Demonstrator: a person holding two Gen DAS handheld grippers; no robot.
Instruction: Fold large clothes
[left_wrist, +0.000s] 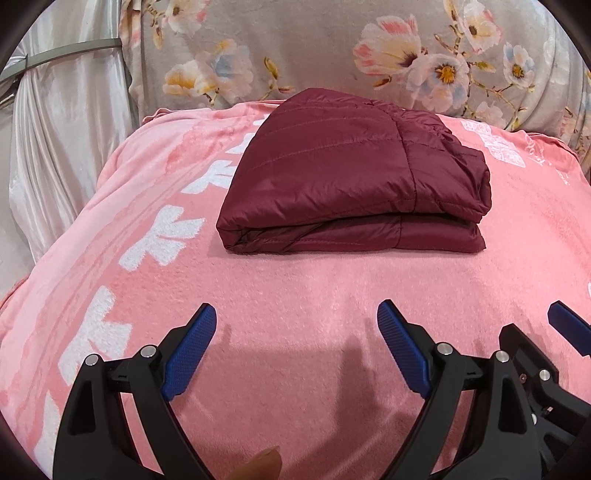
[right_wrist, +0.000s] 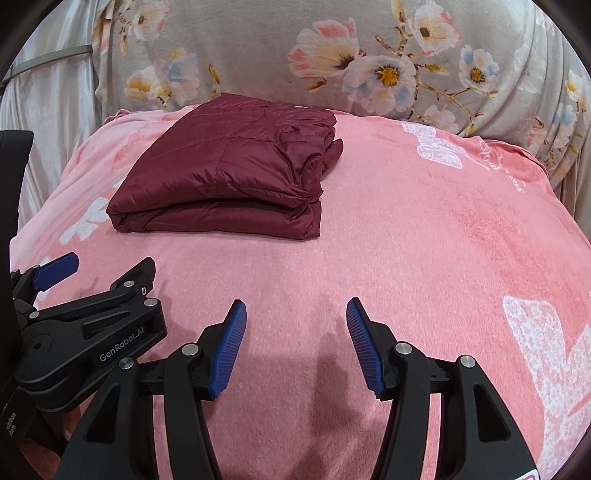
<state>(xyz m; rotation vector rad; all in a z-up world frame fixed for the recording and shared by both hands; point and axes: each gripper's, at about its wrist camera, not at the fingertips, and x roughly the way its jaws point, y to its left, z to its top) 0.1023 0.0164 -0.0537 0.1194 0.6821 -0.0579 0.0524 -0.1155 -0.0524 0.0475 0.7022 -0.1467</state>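
A dark red quilted jacket lies folded into a thick rectangle on the pink blanket. It also shows in the right wrist view, toward the upper left. My left gripper is open and empty, held above the blanket well short of the jacket's near edge. My right gripper is open and empty, beside the left one and to the right of the jacket. The left gripper's body also shows at the left of the right wrist view.
The pink blanket with white leaf prints covers a raised surface that drops off at left and right. A grey floral cushion stands behind the jacket. A shiny white curtain hangs at the far left.
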